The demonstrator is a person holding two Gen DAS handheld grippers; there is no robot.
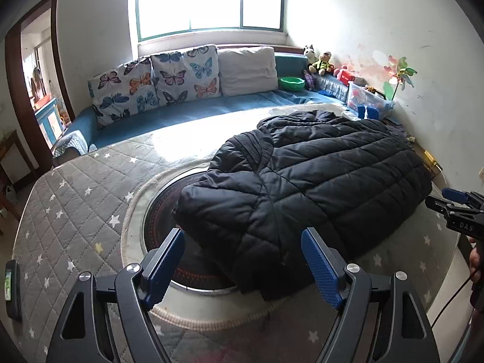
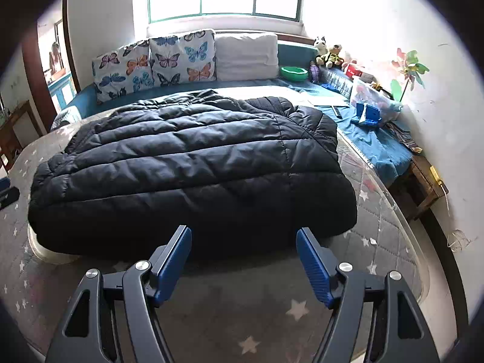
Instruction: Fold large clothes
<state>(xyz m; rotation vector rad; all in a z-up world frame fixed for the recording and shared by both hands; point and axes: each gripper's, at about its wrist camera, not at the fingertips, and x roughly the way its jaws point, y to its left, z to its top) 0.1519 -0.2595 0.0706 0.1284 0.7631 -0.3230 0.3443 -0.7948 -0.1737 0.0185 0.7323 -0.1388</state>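
Observation:
A black quilted puffer jacket (image 1: 305, 181) lies folded on the grey star-patterned table cover (image 1: 75, 199); a sleeve lies across its near left part. It fills the middle of the right wrist view (image 2: 193, 169). My left gripper (image 1: 243, 239) is open and empty, just short of the jacket's near edge. My right gripper (image 2: 243, 236) is open and empty, just in front of the jacket's hem. The right gripper also shows at the far right of the left wrist view (image 1: 453, 202).
A round glass turntable (image 1: 169, 211) lies under the jacket's left part. A blue sofa (image 1: 181, 115) with butterfly cushions (image 1: 157, 81) stands behind the table. Toy boxes (image 2: 372, 103) and a blue cloth sit at the right. A phone (image 1: 12, 290) lies at the table's left edge.

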